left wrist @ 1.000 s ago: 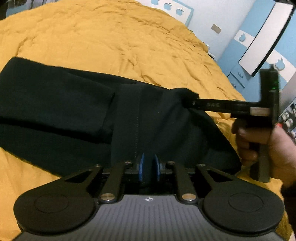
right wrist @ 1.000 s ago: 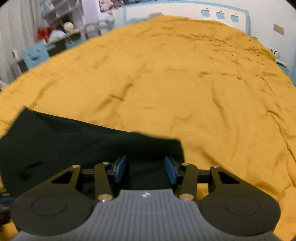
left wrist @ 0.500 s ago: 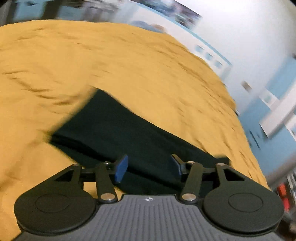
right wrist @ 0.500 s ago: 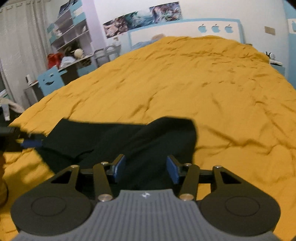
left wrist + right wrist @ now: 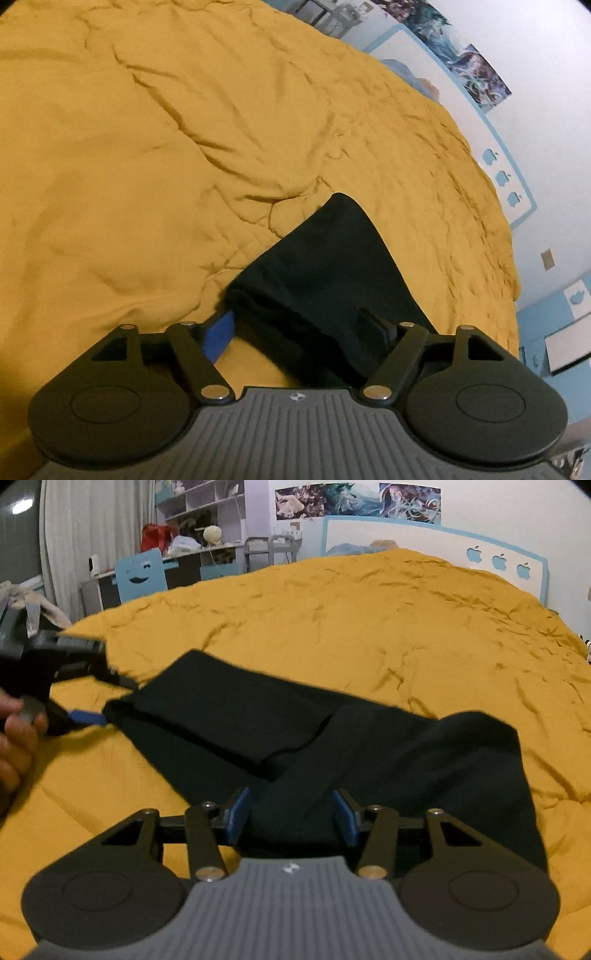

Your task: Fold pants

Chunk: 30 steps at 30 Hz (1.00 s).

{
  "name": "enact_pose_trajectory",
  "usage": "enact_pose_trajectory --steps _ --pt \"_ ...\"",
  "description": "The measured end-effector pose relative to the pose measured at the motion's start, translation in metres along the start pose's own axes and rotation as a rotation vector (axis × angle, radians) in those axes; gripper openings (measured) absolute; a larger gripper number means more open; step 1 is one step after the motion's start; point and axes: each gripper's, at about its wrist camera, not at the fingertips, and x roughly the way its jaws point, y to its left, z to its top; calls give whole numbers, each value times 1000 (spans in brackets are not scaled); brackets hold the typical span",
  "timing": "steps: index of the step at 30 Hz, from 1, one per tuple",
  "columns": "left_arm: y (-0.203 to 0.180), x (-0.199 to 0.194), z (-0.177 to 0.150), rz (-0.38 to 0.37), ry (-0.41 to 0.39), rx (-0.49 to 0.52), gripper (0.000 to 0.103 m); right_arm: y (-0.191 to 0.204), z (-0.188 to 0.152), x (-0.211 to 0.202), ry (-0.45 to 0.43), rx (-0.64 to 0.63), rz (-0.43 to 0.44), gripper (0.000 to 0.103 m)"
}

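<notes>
Black soft-fabric pants (image 5: 332, 738) lie folded across near part of wrinkled mustard-yellow bedspread (image 5: 369, 620), one leg doubled over w/ hem edge showing mid-garment. Left gripper (image 5: 299, 328) at pants' left end: jaws spread wide, have just been opening, cloth between them, not pinched. Right gripper (image 5: 291, 819) at near right end: jaws partway apart, have just opened a little, straddling a fabric ridge; can't tell if pads press on it.
</notes>
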Motion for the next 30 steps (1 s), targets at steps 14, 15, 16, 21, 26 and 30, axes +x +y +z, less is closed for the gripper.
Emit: enact_pose_trajectory --steps 14,15,16,21,26,30 --pt "-12 -12 -7 -92 -156 -135 12 -2 -12 -7 -35 33 6 51" --pt "-20 -16 -7 -100 -170 -117 12 -7 -13 -11 -47 60 17 51" --pt "-31 -19 -6 -105 -182 -90 12 -11 -12 -16 -54 85 24 51" --pt "-102 -35 -16 -152 -240 160 12 -38 -15 -46 -124 201 27 51" --pt "-191 -45 -52 -233 -273 433 12 -74 -25 -79 -175 301 -22 51" --pt "-262 -33 -105 -276 -217 644 12 -105 -39 -104 -193 352 -100 51"
